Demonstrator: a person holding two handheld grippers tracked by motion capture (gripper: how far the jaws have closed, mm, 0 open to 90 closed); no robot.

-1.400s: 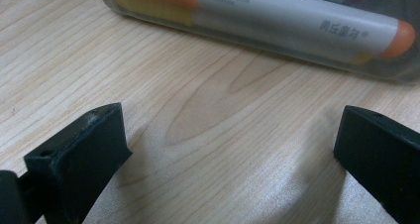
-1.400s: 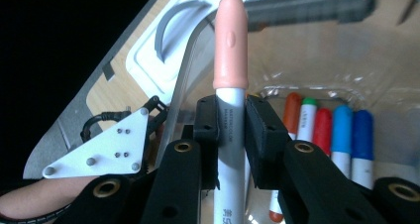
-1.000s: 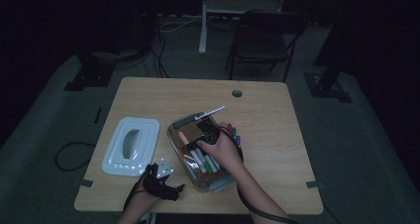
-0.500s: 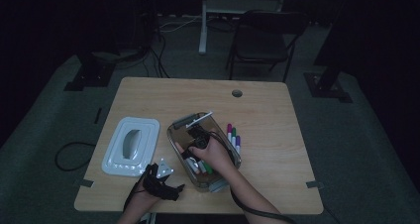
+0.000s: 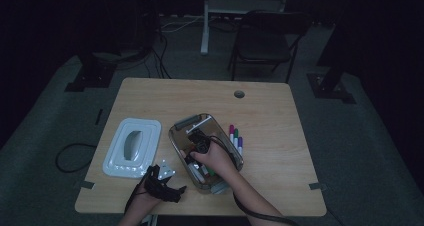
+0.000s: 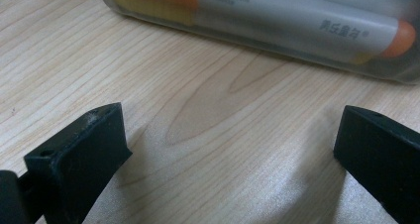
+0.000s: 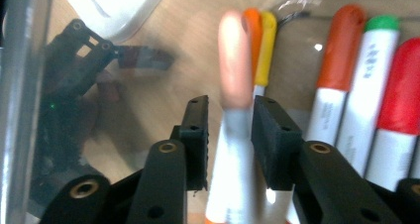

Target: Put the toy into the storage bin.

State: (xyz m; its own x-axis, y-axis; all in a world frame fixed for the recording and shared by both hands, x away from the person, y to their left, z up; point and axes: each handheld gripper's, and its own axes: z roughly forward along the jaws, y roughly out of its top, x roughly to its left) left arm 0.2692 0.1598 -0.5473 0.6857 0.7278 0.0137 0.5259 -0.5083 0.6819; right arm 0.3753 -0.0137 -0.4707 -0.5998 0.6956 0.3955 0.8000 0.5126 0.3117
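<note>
Dim room, wooden table (image 5: 280, 121) lit from above. Your right gripper (image 7: 229, 116) is down inside the clear plastic bin (image 5: 179, 136), its jaws straddling a marker with a pale pink cap (image 7: 233, 60); the jaws have just been opening, with small gaps showing on both sides of the barrel, so no firm pinch on it. Beside it in the bin lie orange-, yellow-, green- and red-capped markers (image 7: 369, 85). From above, your right hand (image 5: 216, 158) covers the middle of the bin. Just right of the bin, three loose markers (image 5: 235, 136) lie on the table. Left of it sits the white lid (image 5: 131, 148). Your left gripper (image 6: 233, 144) rests near the table's front edge, jaws wide apart and empty, facing the bin's wall.
</note>
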